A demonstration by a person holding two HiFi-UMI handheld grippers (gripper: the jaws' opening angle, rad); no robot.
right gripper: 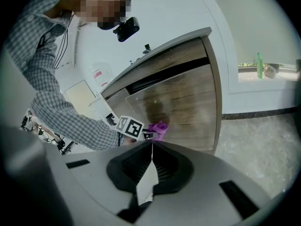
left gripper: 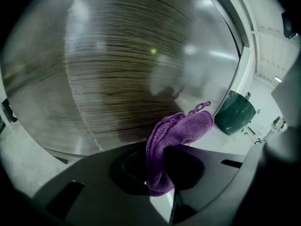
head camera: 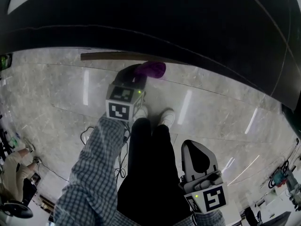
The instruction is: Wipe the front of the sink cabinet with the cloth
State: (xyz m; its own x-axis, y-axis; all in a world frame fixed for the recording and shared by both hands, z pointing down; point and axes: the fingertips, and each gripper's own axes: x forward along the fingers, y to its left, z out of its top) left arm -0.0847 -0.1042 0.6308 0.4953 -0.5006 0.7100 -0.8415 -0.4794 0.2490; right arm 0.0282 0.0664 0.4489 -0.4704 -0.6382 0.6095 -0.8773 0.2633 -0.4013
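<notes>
Left gripper [head camera: 140,75] [left gripper: 160,169]: reached out low towards the far cabinet, beyond the person's feet. Its fingers pinch the cloth, and a fold of it runs down between them.

Cloth [head camera: 153,69] [left gripper: 182,127] [right gripper: 159,127]: purple and bunched into a soft wad. The free end sticks out past the fingertips, right at the lower part of the wood panel. I cannot tell whether it presses on the wood or sits just off it.

Sink cabinet front [left gripper: 127,69] [right gripper: 186,105]: brown wood grain with a glossy sheen. A dark gap runs across it below the pale top, and a dull smear shows on the panel just above the cloth.

Right gripper [head camera: 196,150] [right gripper: 151,157]: held back on the near side beside the person's right leg, well apart from the cabinet and pointing towards it. Its fingers are pressed together with nothing between them.

Person: stands facing the cabinet in dark trousers [head camera: 150,173] and pale shoes [head camera: 167,117]. A checked sleeve [head camera: 94,164] [right gripper: 61,117] stretches out along the left arm.

Floor [head camera: 56,93] [right gripper: 263,145]: grey marbled tiles that catch strips of ceiling light.

Green container [left gripper: 235,112]: dark and rounded, standing on the floor to the right of the cloth, near the cabinet's edge.

Bottle [right gripper: 258,64]: slim and green, upright on a far ledge to the right of the cabinet.
</notes>
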